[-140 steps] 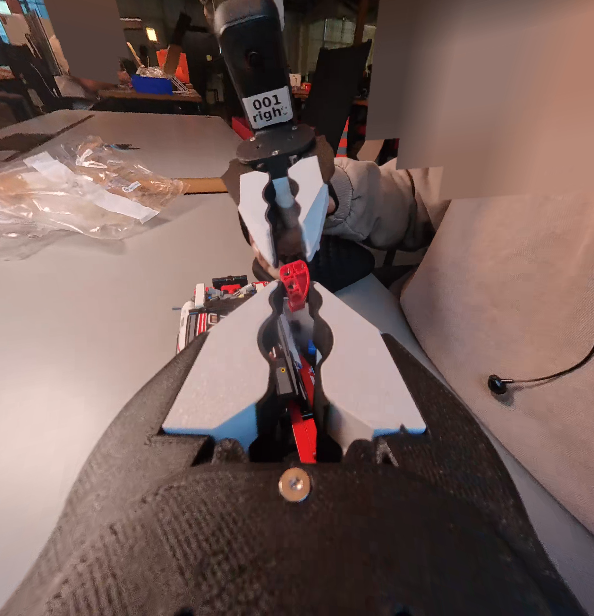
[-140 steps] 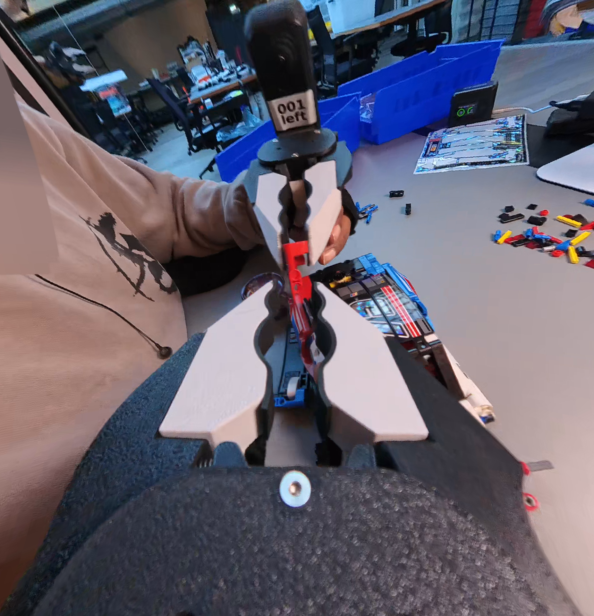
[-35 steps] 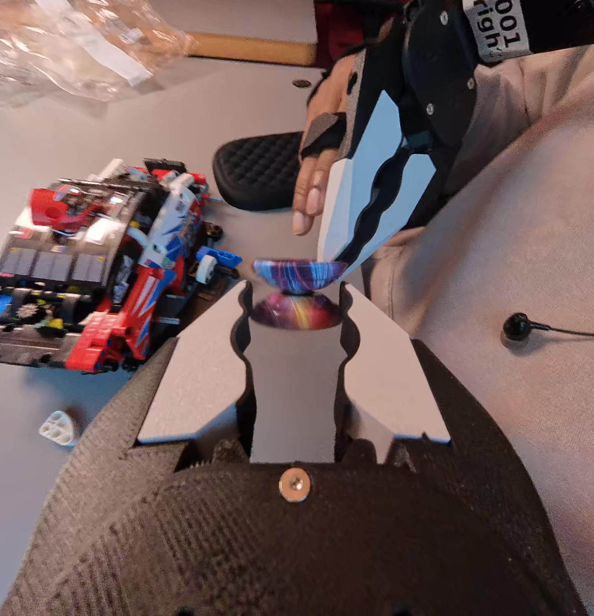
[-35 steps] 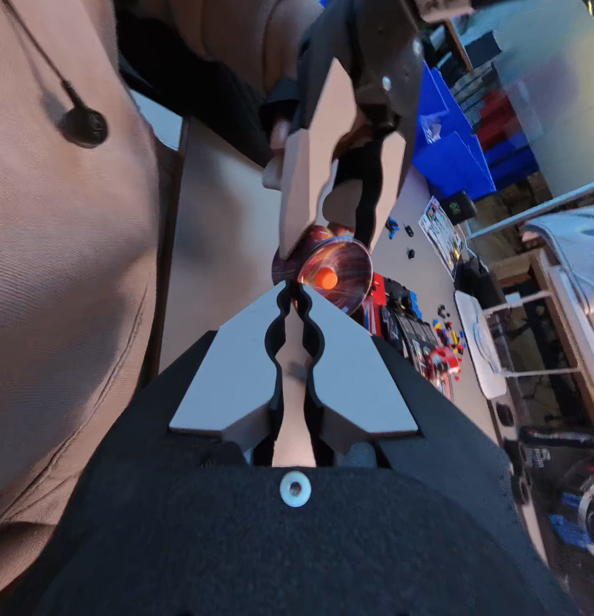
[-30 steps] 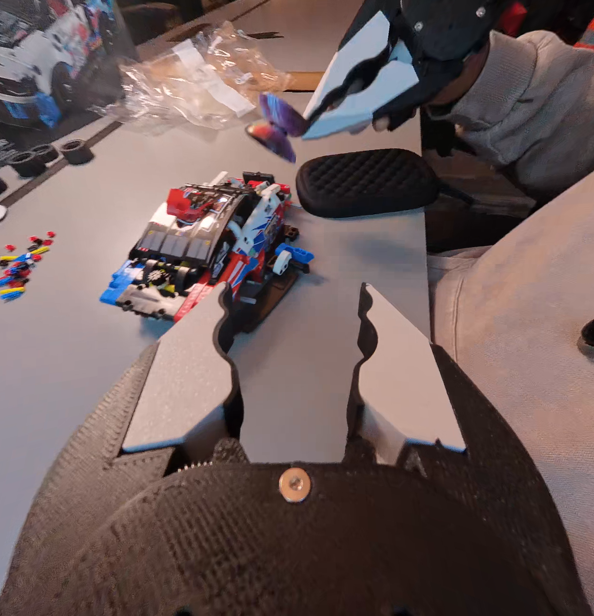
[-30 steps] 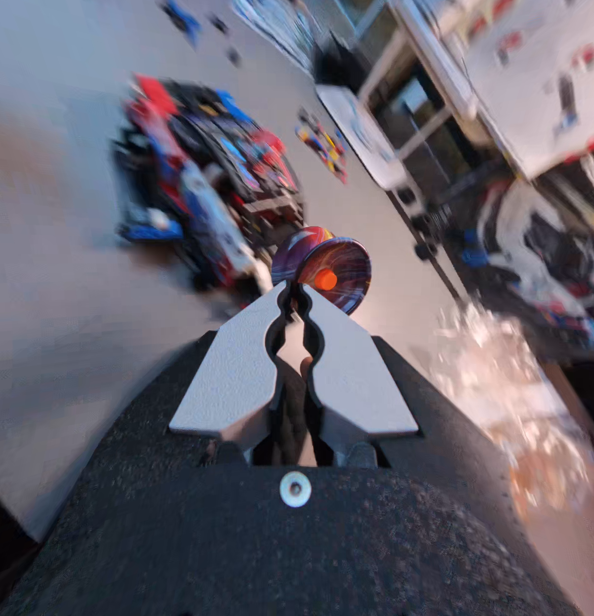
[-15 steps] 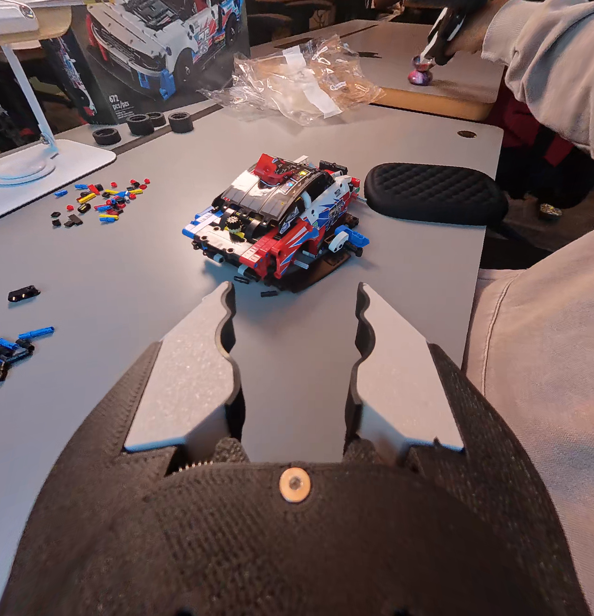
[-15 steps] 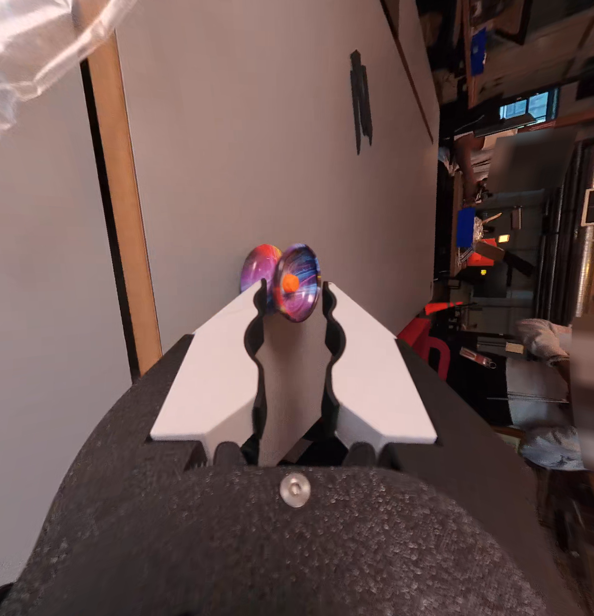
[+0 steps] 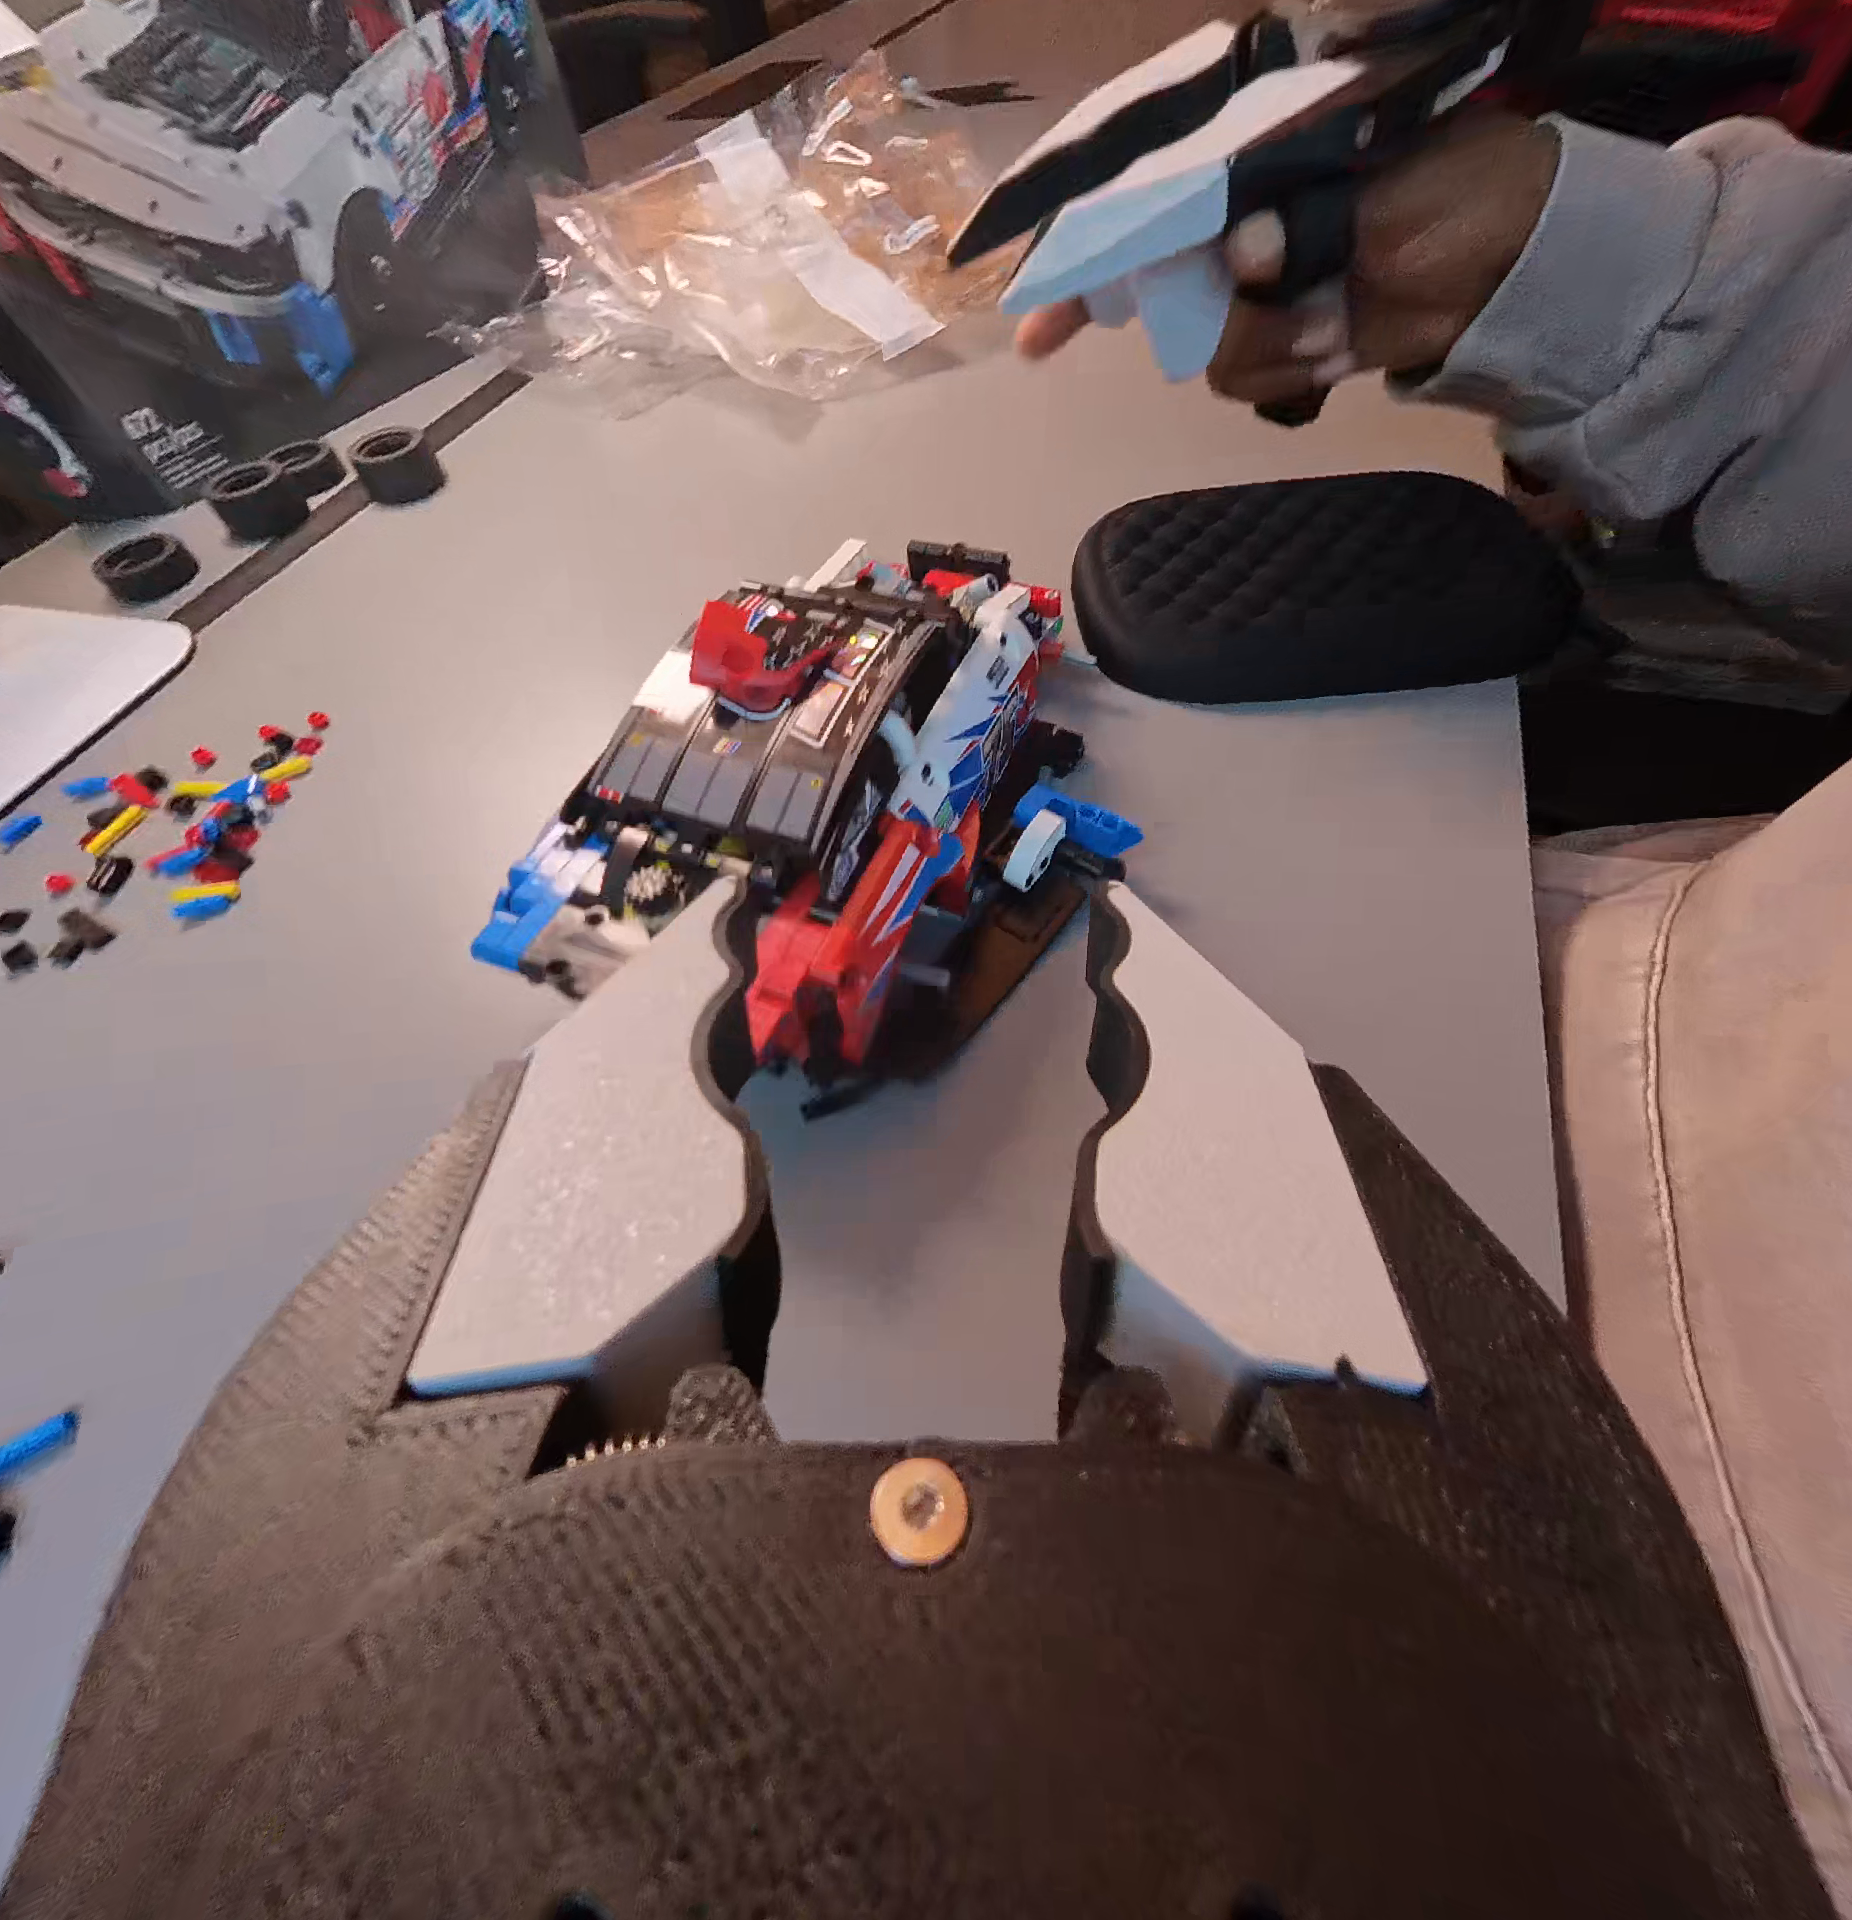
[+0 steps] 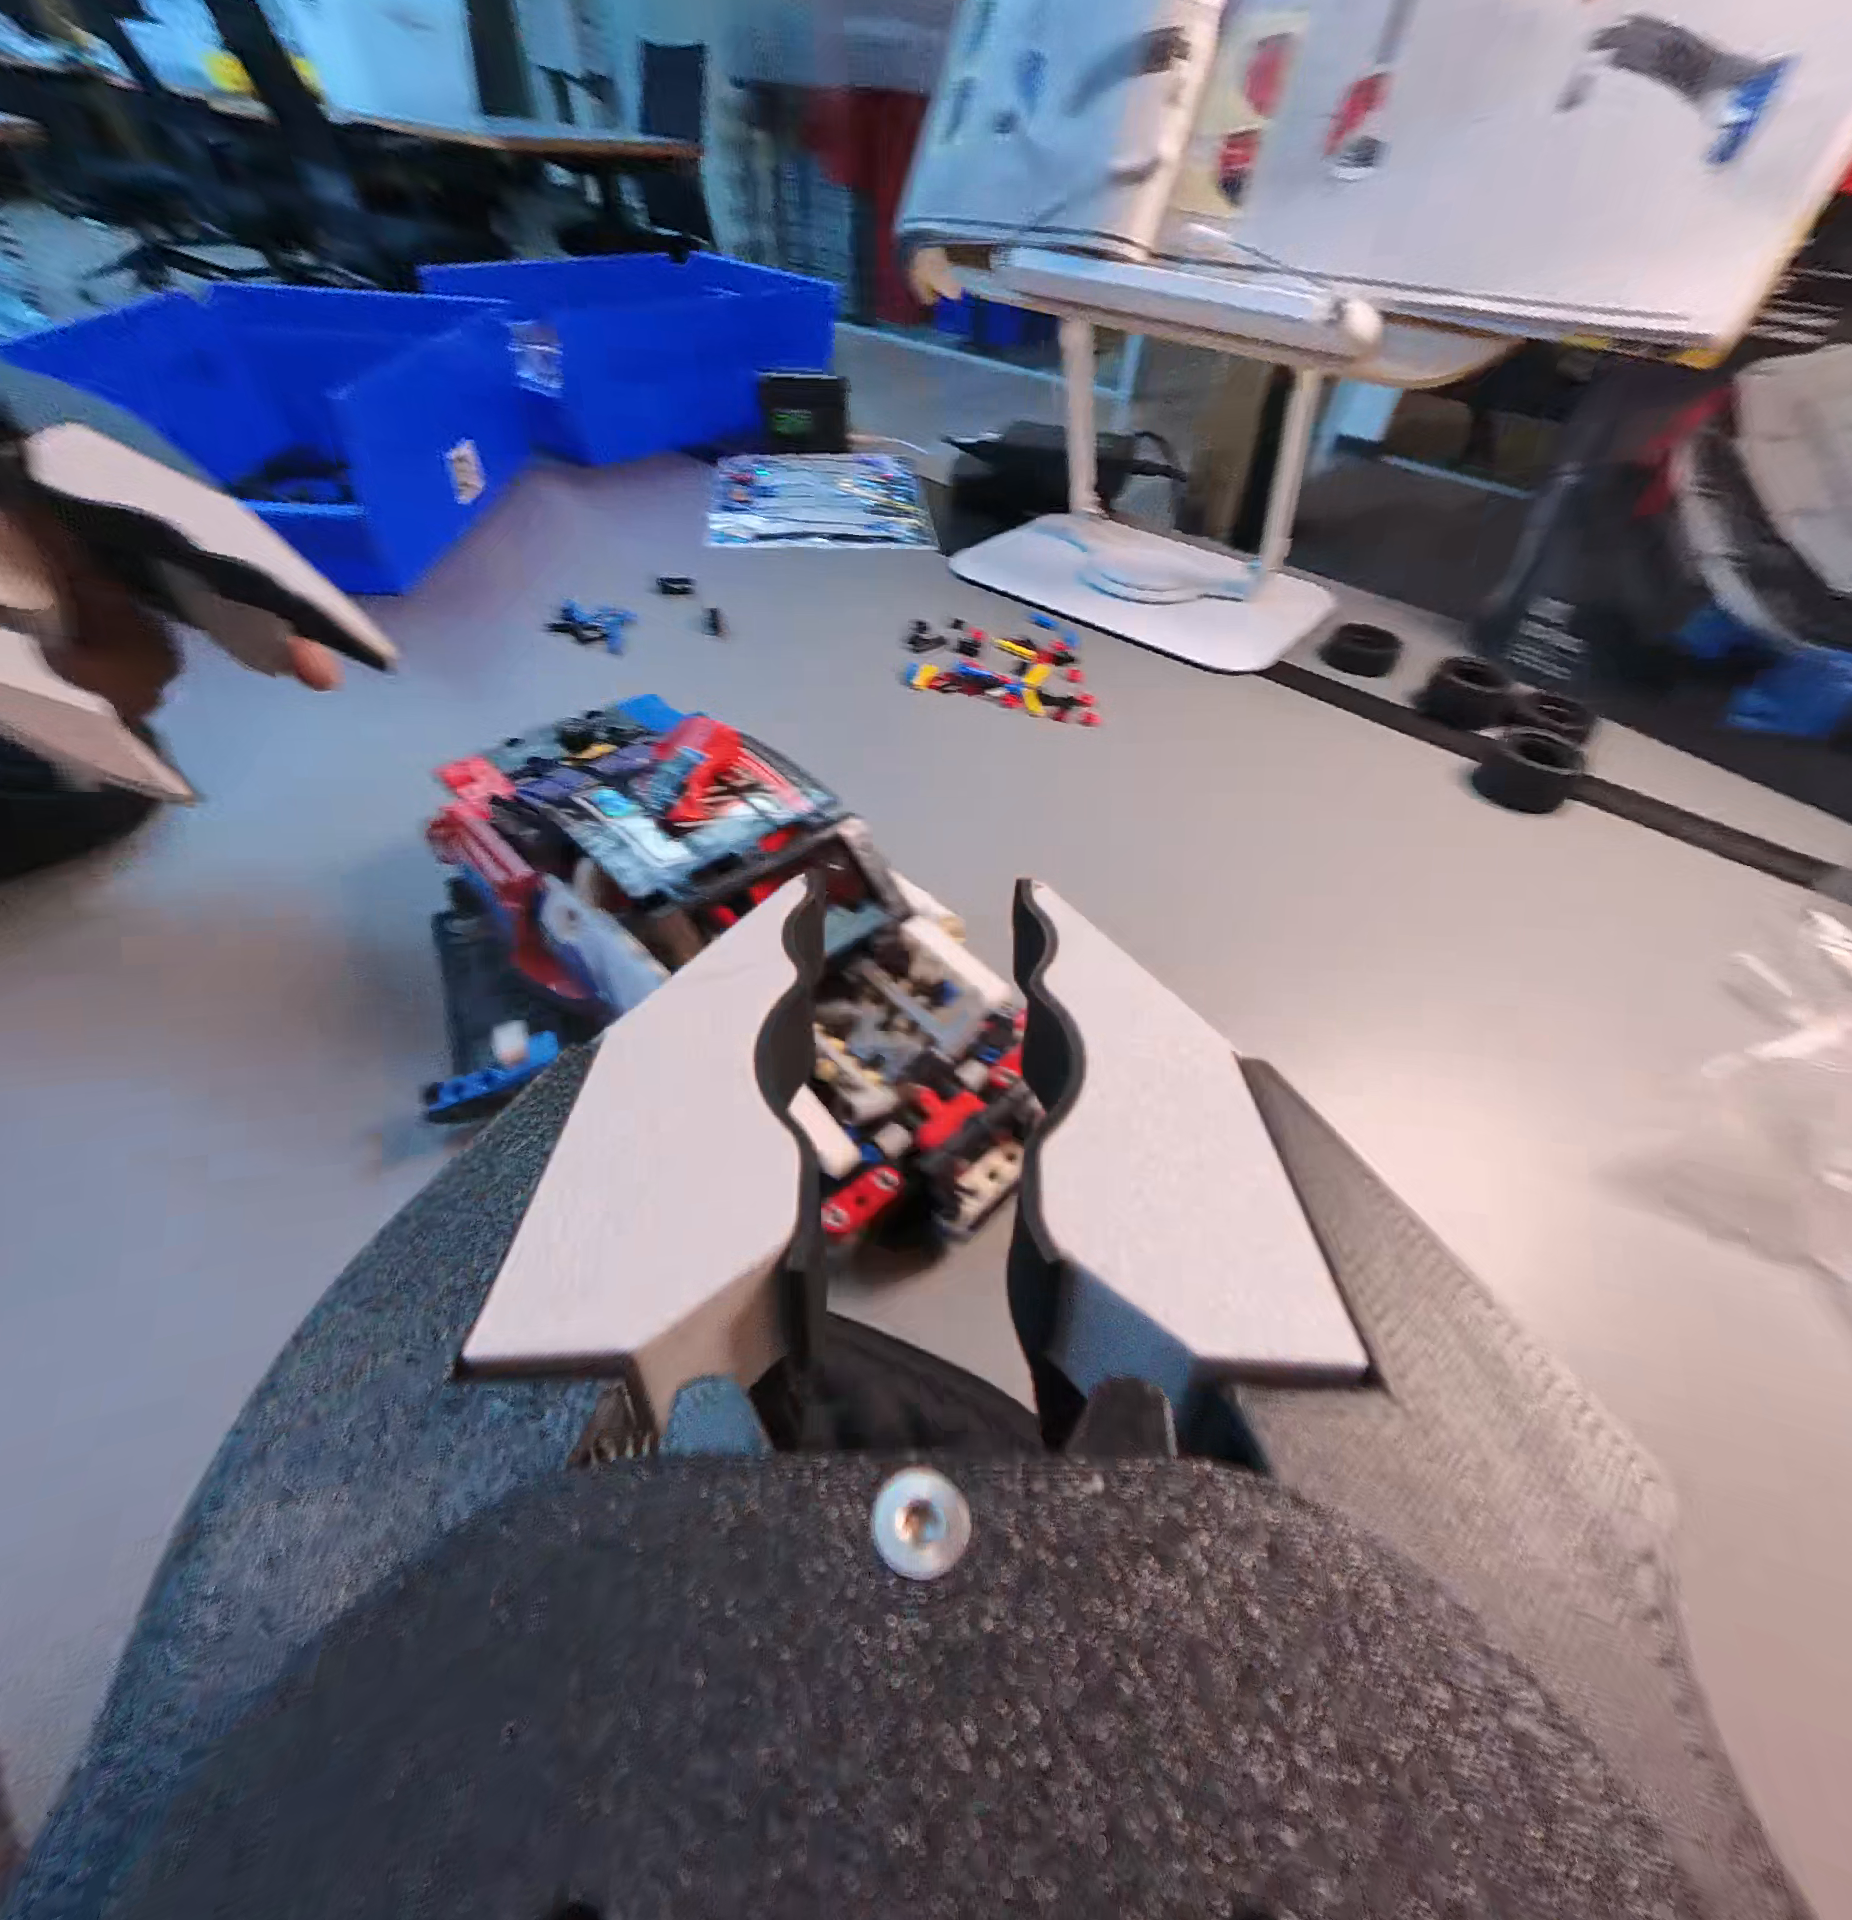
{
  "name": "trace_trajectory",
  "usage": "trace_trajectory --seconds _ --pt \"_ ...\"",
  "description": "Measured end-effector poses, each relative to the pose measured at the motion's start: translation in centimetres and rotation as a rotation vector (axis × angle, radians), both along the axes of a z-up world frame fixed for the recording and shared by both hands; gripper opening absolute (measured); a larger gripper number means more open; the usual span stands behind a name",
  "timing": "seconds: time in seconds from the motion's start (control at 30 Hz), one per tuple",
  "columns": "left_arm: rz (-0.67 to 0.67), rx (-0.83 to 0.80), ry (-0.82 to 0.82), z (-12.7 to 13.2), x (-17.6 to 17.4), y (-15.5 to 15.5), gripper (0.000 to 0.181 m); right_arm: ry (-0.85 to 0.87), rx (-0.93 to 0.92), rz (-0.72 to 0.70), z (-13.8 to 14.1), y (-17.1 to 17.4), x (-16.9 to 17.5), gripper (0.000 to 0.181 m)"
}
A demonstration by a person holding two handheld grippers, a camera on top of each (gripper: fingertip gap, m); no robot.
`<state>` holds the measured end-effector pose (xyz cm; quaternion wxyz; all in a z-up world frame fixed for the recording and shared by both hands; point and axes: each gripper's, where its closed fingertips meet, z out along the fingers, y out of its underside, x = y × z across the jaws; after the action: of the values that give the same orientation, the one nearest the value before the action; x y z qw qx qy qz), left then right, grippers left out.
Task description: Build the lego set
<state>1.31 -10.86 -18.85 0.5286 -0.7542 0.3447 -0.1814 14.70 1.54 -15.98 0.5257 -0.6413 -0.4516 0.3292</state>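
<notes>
**Car on table, both grippers empty**

Part-built lego car (image 9: 839, 800) sits mid grey table (image 9: 278, 1091); left gripper (image 9: 911, 904) jaws apart, above its near end; right gripper (image 10: 917, 899) also spread, holding nothing; loose pieces (image 9: 163, 821) well left.

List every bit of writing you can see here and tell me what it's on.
I won't repeat any wording; these are the things that carry it.
Set box: white print near its lower corner.
Lego car: printed stickers, blurred.
Blue bin: small label, blurred.
Instruction booklet: too small to read.
</notes>
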Motion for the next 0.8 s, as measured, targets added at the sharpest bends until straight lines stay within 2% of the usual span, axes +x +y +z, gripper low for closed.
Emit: trace_trajectory --seconds 0.1,0.17,0.2,0.3,0.37,0.47,0.57,0.63,0.73,0.8 --pt "-0.039 0.033 0.097 -0.5 1.5 3.1 0.057 -0.016 0.022 0.113 -0.9 -3.2 -5.2 0.036" --pt "-0.057 0.039 0.163 -1.1 2.1 5.1 0.060 -0.087 0.059 0.164 -1.9 -4.0 -7.3 0.049" --pt "-0.064 0.041 0.186 -1.3 2.3 6.1 0.064 -0.134 0.080 0.183 -2.5 -4.0 -7.9 0.059" --pt "-0.114 -0.005 0.267 -2.6 2.8 7.9 0.079 -0.260 0.175 0.214 -3.6 -3.4 -8.5 0.075" --pt "-0.150 -0.022 0.315 -3.2 2.9 8.6 0.082 -0.362 0.187 0.252 -4.6 -2.7 -8.3 0.083" --pt "-0.198 -0.060 0.344 -3.5 2.9 8.9 0.083 -0.456 0.133 0.339 -6.0 -1.7 -8.0 0.084" --pt "-0.244 -0.044 0.346 -3.2 2.8 8.5 0.072 -0.472 0.030 0.485 -6.7 -1.9 -8.5 0.079" --pt "-0.264 -0.048 0.310 -2.7 2.8 8.1 0.063 -0.476 0.023 0.555 -6.8 -1.9 -8.9 0.077" --pt "-0.261 -0.065 0.223 -1.8 2.8 8.0 0.060 -0.482 0.039 0.594 -6.7 -1.8 -10.0 0.077" --pt "-0.240 -0.090 0.186 -1.6 2.3 8.4 0.049 -0.459 0.050 0.625 -6.7 -2.1 -10.8 0.076"
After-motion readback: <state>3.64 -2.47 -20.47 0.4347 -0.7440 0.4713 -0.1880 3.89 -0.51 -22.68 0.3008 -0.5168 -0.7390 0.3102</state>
